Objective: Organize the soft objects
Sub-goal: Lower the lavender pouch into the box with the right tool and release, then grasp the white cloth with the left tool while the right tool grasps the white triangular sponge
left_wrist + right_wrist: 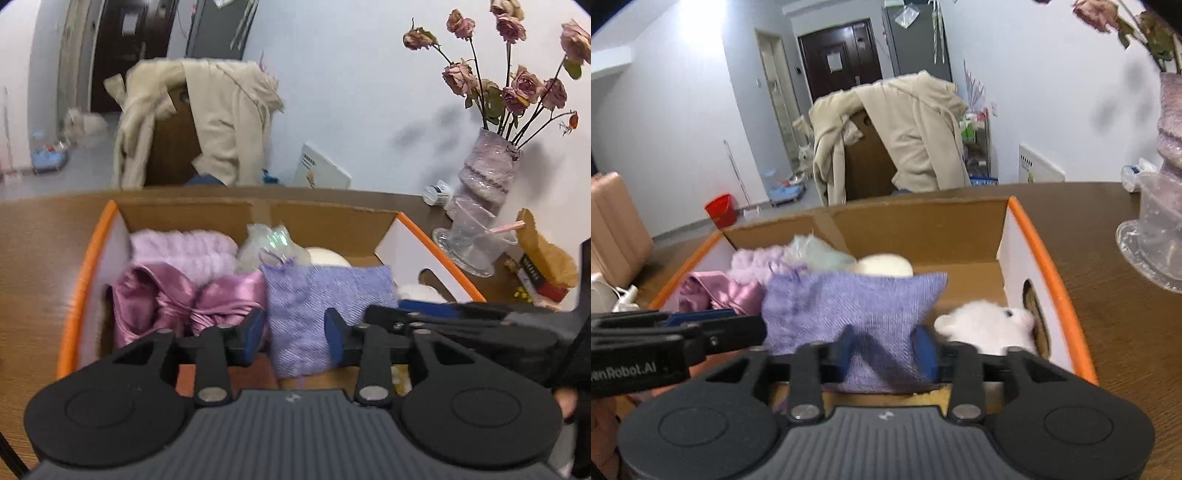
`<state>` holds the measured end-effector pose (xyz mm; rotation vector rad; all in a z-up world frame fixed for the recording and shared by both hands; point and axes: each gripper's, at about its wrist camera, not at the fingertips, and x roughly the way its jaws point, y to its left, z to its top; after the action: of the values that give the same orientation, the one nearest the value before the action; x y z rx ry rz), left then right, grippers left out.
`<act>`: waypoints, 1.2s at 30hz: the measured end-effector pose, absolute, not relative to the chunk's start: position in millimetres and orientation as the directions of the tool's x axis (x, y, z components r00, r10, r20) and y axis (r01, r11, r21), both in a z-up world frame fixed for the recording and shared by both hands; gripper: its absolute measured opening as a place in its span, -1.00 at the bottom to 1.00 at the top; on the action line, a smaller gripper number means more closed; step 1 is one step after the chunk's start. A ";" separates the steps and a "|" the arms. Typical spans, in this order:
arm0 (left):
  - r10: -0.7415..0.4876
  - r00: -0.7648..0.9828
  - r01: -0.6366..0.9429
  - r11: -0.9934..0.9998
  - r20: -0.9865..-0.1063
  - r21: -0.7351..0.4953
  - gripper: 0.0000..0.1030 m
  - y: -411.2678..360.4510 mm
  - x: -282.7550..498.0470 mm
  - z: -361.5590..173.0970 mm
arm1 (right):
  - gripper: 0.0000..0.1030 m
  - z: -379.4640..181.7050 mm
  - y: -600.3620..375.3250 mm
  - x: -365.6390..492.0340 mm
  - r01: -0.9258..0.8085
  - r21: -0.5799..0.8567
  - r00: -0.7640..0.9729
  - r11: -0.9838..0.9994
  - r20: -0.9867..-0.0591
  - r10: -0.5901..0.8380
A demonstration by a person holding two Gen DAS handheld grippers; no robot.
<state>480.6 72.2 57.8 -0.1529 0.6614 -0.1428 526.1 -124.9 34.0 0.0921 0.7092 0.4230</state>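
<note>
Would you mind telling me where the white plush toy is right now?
In the right wrist view, the white plush toy lies in the cardboard box, at its right end against the wall with the cut-out hole, just right of the lavender knit cloth.

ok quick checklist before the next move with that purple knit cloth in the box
1. Purple knit cloth inside the cardboard box: ok, standing upright in the middle.
2. Left gripper free of the cloth: ok, jaws apart, pads not pressing.
3. Right gripper free of the cloth: ok, jaws apart, cloth only between them.
4. White plush toy clear of the cloth: ok, lying by the box's right wall.
5. Pink satin fabric inside the box: ok, left side.
6. Glass vase clear of the hands: ok, on the table beside the box.
</note>
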 end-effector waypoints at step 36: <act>0.172 0.934 -0.203 0.977 -0.312 -0.070 0.87 116.9 38.0 104.4 | 0.75 92.2 -216.1 150.1 -0.418 0.038 0.835 0.908 -0.378 0.400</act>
<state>38.0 116.9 104.4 -0.1019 0.3096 0.1921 150.1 -216.1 92.2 -0.0471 0.3904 0.4332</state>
